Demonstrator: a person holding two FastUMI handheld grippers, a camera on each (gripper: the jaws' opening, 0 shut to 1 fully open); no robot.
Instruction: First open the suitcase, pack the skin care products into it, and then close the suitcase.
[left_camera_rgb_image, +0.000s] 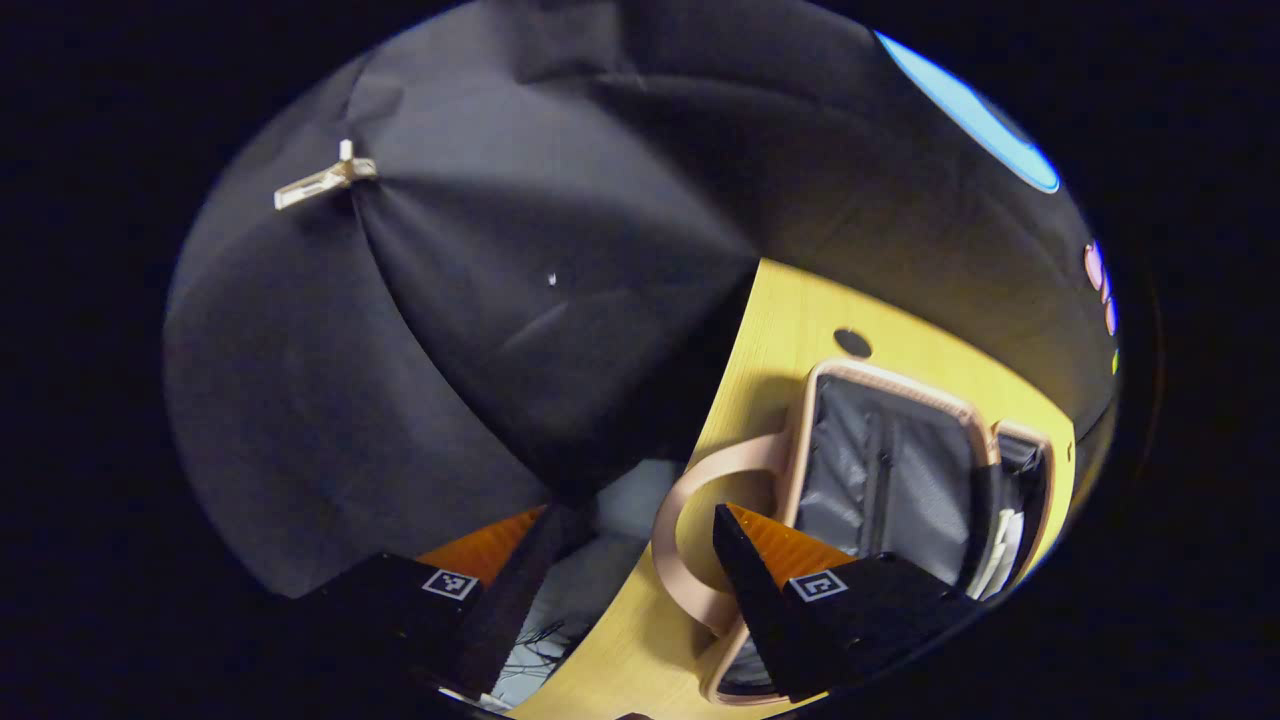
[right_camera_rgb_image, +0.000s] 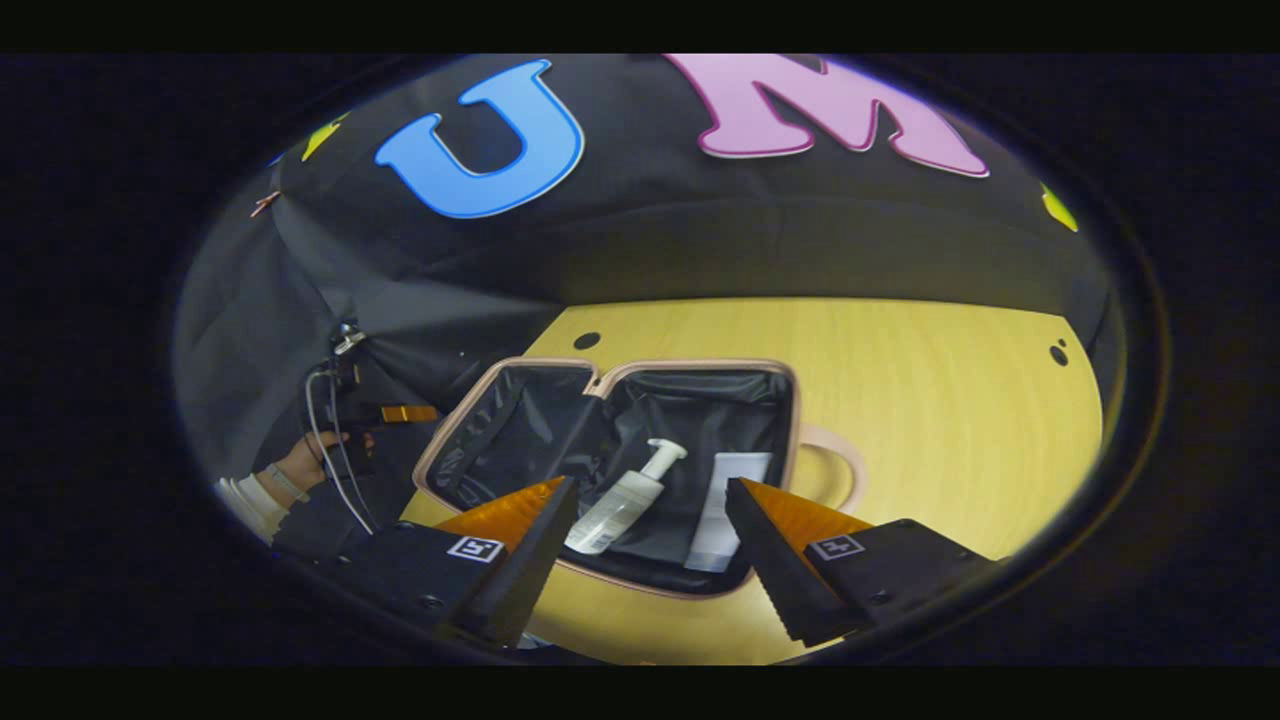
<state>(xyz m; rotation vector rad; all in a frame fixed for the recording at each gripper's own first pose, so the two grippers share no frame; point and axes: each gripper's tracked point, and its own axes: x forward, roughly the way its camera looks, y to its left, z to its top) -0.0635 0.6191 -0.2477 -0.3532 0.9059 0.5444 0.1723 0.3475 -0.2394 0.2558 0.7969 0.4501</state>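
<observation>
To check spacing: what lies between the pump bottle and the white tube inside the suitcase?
Only bare dark lining, as the right gripper view shows: the pump bottle and white tube lie apart in the suitcase.

Pink-rimmed suitcase (right_camera_rgb_image: 480, 440) with dark grey lining, white pump bottle (right_camera_rgb_image: 625, 500), yellow wood-grain table (right_camera_rgb_image: 950, 400).

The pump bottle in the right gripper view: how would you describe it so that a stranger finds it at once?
On the yellow wooden table lies an open pink-rimmed suitcase with dark lining. Two pale products rest in its right half; the pump bottle is the left one, lying tilted. Its pump head with a spout sets it apart from the flat white tube beside it.
</observation>
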